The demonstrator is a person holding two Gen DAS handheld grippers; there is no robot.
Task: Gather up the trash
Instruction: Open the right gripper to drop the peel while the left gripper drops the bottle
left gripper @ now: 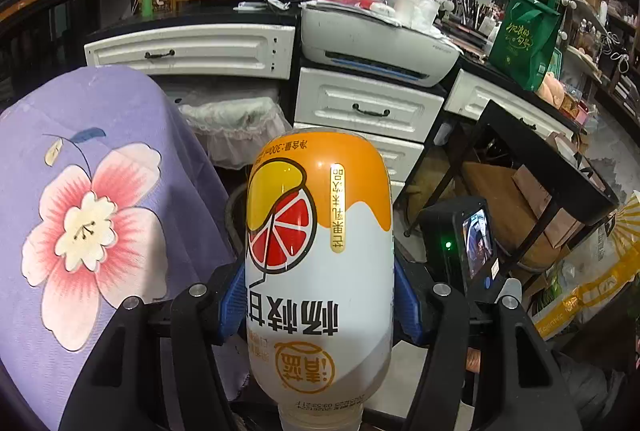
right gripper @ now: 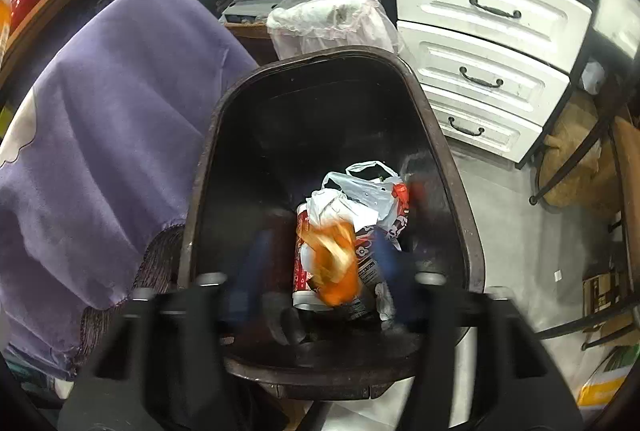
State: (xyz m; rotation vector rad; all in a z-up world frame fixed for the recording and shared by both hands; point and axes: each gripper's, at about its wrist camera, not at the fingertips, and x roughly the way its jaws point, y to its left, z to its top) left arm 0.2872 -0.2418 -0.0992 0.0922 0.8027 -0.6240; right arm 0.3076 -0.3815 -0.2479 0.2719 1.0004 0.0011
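Between the left gripper's (left gripper: 320, 305) blue pads, an orange-and-white bottle (left gripper: 320, 251) clamped, only the right view showing the dark bin (right gripper: 448, 167), right gripper (right gripper: 320, 271) gaping, blurred orange wrapper (right gripper: 334, 259) loose between its jaws.

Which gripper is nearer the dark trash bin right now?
Right. The right gripper hangs open directly over the dark trash bin, a blurred orange item between its fingers. The left gripper, shut on the bottle, sits further back.

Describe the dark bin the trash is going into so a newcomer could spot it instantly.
Start at the white drawer unit. On the floor before it, beside the purple cloth, stands the dark bin. Unlike the smaller clear-bagged basket behind, it has no liner.
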